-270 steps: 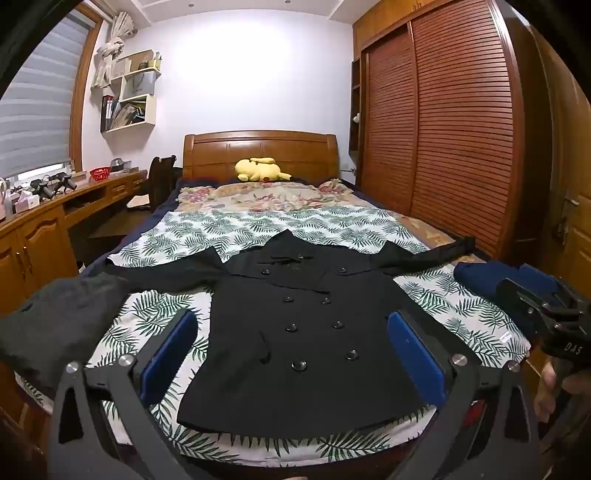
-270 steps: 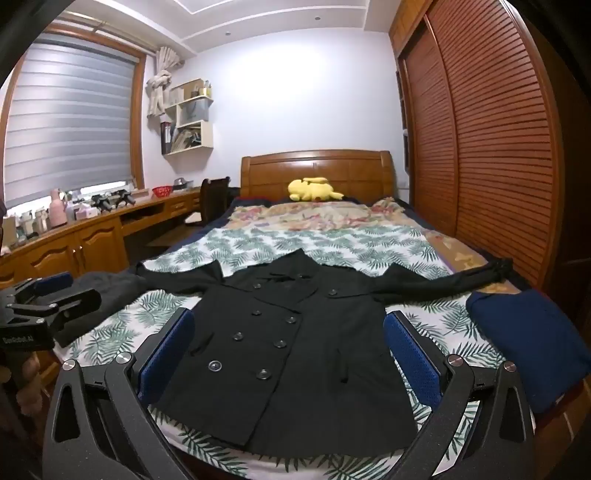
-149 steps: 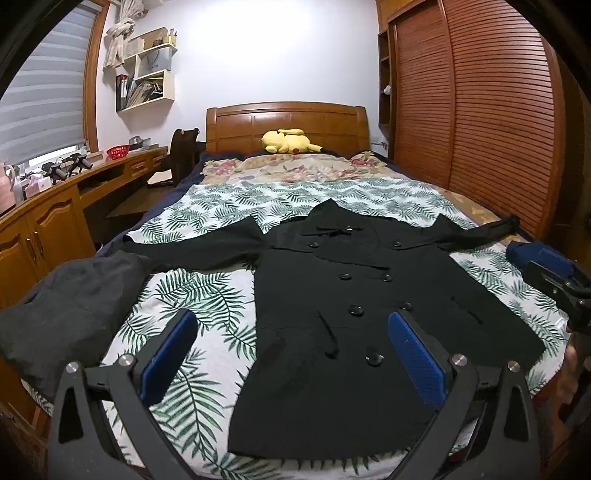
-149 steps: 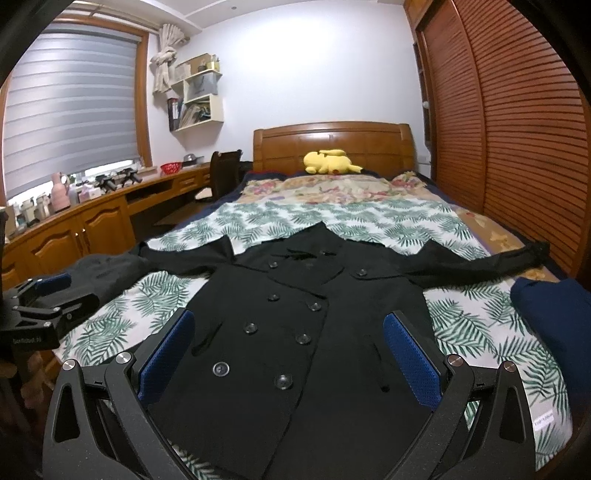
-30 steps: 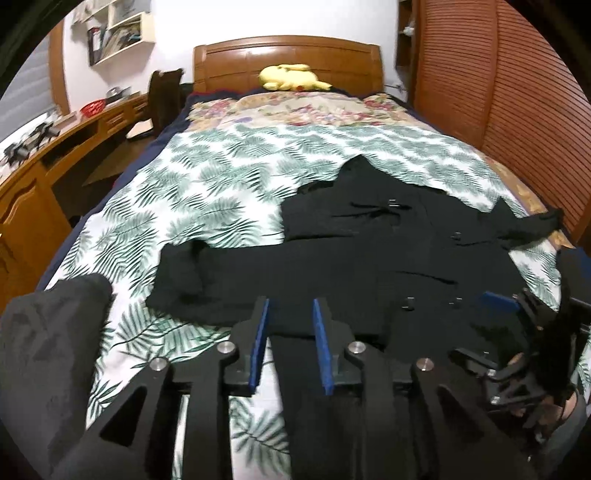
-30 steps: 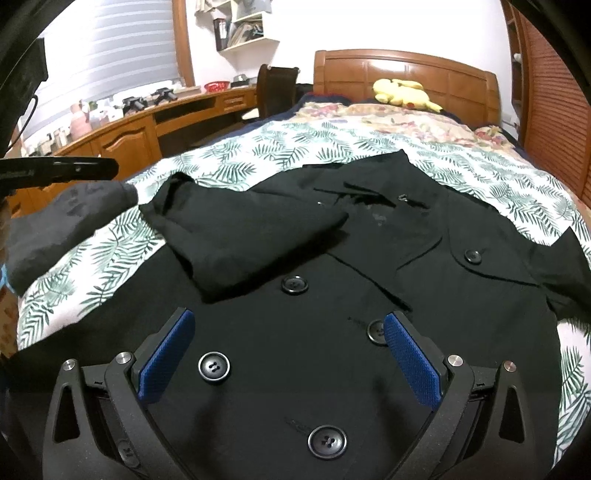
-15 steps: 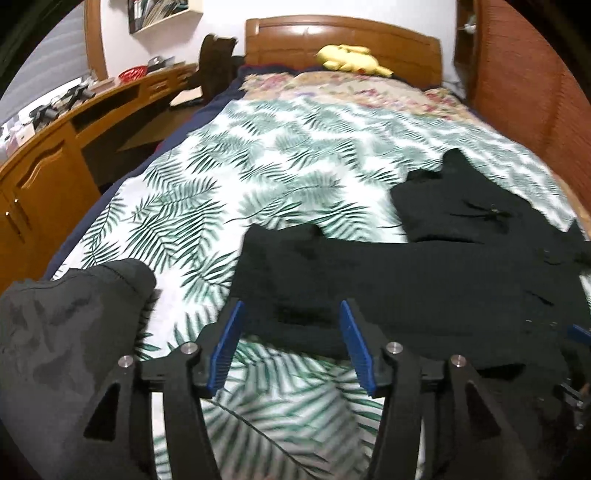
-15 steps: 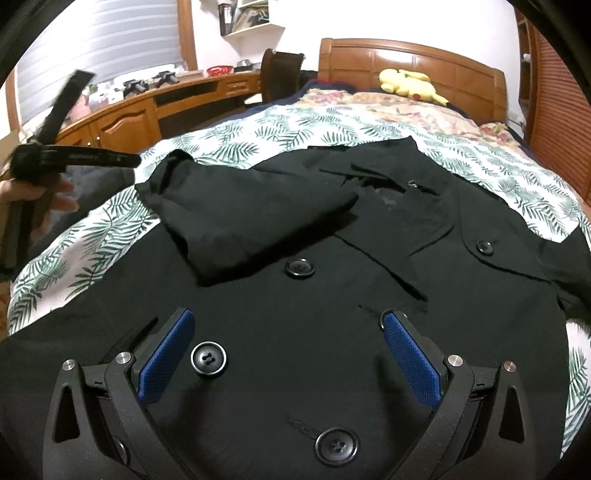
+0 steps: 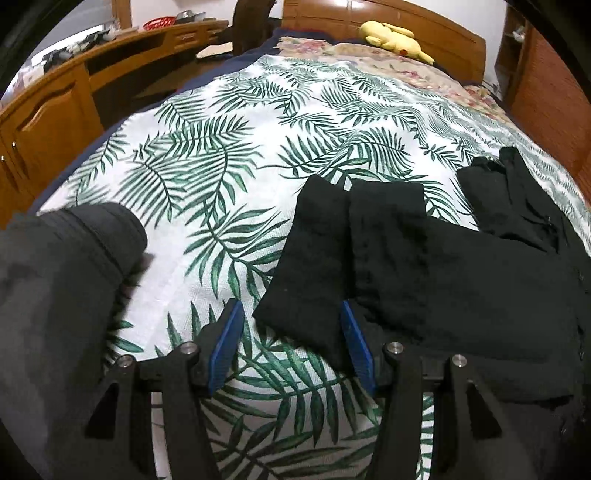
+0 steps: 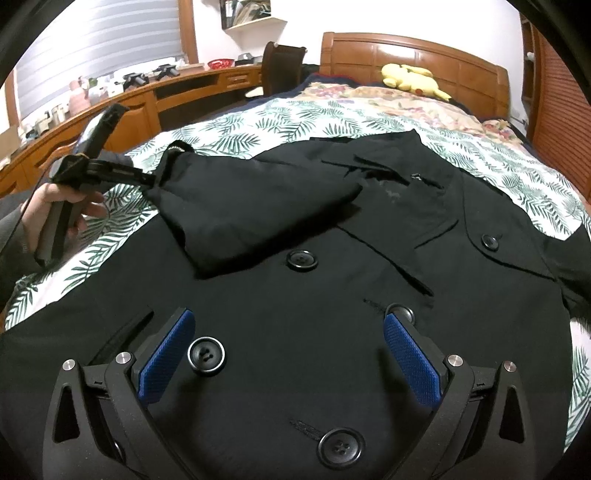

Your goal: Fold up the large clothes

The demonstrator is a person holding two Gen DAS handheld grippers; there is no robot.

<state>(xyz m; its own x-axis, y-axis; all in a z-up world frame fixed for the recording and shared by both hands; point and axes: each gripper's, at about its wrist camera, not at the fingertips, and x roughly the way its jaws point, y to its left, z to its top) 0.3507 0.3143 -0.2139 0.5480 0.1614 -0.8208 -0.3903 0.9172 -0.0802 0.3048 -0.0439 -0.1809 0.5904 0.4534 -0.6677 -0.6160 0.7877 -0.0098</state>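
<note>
A black double-breasted coat [image 10: 332, 295] lies front up on the leaf-print bedspread [image 9: 221, 166]. Its sleeve [image 10: 251, 214] is folded in across the chest. In the left wrist view the folded end of that sleeve [image 9: 332, 258] reaches between the half-spread jaws of my left gripper [image 9: 291, 314]. The left pad stands off the cloth, so the gripper is open. The right wrist view shows a hand holding the left gripper [image 10: 147, 179] with its tips at the sleeve's outer fold. My right gripper [image 10: 288, 317] hovers wide open over the coat's buttons, holding nothing.
A dark grey garment [image 9: 55, 295] lies heaped at the bed's near left corner. A wooden desk and cabinets [image 9: 55, 110] run along the left side. A yellow plush toy [image 9: 391, 35] sits by the headboard, and a wooden wardrobe [image 9: 554, 92] stands on the right.
The left gripper's jaws spread from nearly shut to half apart. It moved left and down to the folded sleeve's outer end. The right gripper barely moved.
</note>
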